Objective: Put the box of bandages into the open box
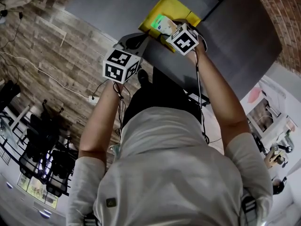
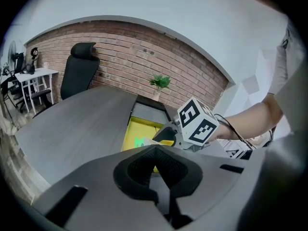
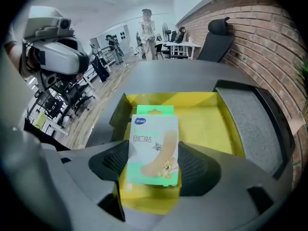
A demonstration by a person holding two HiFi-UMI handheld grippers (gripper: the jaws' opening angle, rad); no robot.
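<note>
**Bandages held over open box, release not yet made**

Head view: your right gripper [image 1: 165, 28] carries the box of bandages [image 1: 161, 22] above the yellow open box [image 1: 181, 7], which sits far out on the grey tabletop [image 1: 103, 8]. Your left gripper [image 1: 134, 44] hangs nearer you, apart from both.

Left gripper view: its jaws are pressed together with nothing between them. A potted plant [image 2: 160, 82] and an office chair [image 2: 79, 66] stand by the brick wall, well apart from the work.

Right gripper view: the jaws clamp the box of bandages by its sides, printed face up, over the open box's near edge. The pick looks done. Lowering and letting go appear to remain. A grey panel [image 3: 245, 119] lies just beside the open box, and nothing seems to block the way in.
</note>
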